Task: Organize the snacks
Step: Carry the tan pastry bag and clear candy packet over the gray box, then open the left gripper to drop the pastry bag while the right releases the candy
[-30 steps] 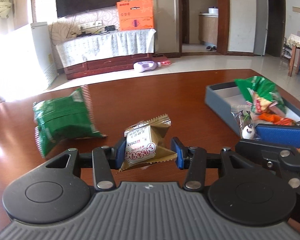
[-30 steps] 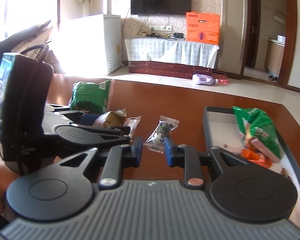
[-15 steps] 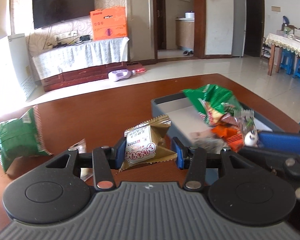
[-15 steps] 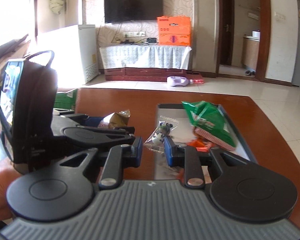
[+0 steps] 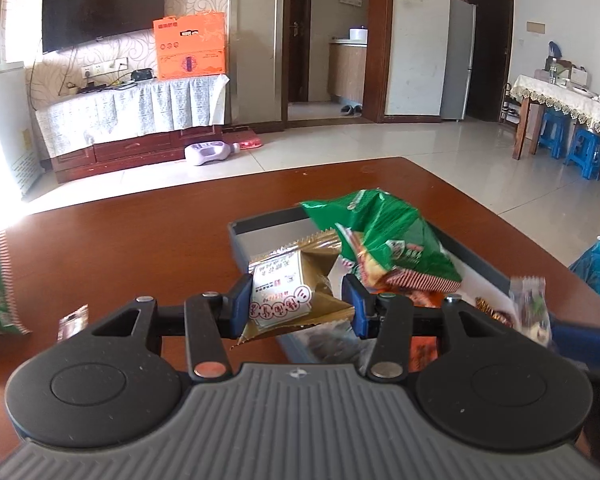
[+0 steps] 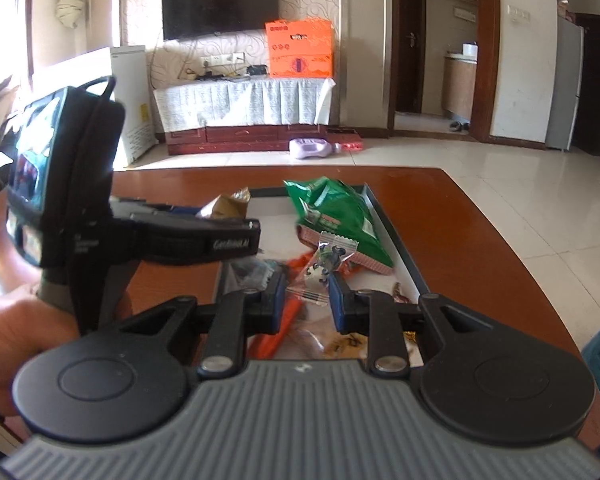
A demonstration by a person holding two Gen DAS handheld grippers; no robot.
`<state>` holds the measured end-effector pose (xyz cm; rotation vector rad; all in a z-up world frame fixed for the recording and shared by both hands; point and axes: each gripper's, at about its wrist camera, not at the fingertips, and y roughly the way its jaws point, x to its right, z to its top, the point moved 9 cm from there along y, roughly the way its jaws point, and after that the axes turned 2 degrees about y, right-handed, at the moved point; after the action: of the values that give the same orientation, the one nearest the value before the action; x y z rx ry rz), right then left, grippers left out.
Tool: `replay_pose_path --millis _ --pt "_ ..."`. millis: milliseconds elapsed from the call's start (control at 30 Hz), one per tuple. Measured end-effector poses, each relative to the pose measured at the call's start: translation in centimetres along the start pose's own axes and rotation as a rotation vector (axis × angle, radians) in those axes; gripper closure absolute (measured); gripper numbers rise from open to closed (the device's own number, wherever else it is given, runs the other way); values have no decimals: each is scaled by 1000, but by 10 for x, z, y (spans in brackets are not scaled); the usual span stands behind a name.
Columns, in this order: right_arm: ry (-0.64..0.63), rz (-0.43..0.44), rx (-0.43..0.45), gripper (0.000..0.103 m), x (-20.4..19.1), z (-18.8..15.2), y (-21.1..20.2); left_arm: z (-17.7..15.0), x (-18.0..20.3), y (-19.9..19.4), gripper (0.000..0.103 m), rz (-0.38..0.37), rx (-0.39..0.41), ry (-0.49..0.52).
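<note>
Left wrist view: left claw clamped on gold packet, right claw pinching clear candy wrapper, both angled downward over tray.

The left gripper points forward and a little downward, its two blue-padded fingers clamped on either side of a gold snack packet, which sits upright between them. The right gripper tilts down at much the same angle, its jaws drawn close and pinching the lower edge of a small clear candy wrapper that stands up above the pads. In the right wrist view the left gripper appears from the side, just to the left and slightly ahead, level with the right one. The person's left hand wraps around its handle, knuckles toward the camera.
</note>
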<state>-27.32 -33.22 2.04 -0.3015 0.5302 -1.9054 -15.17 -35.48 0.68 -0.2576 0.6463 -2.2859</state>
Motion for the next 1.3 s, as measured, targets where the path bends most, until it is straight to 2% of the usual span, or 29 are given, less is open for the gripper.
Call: replay_pose_path --millis 233,400,500,667,867,967,1100,1300 --pt "-5 5 -34 77 0 -6 8 12 20 32 49 -35 -3 -7" --pt "-3 2 -48 77 7 -9 12 20 24 51 49 -31 -8 8" --pt "15 -2 -55 77 12 -11 13 24 24 56 49 -42 -3 0" --pt "17 3 -62 77 11 -12 15 25 32 62 49 -25 10 56" --pt "21 3 -60 77 11 -11 15 17 35 73 50 -26 -27 87" --pt "20 4 -62 77 11 -11 16 11 33 81 49 -26 -68 87" --pt "22 4 -62 77 11 -11 15 7 30 84 49 -29 -81 87" --pt "19 3 -66 77 10 -10 15 12 29 82 49 -43 -55 70"
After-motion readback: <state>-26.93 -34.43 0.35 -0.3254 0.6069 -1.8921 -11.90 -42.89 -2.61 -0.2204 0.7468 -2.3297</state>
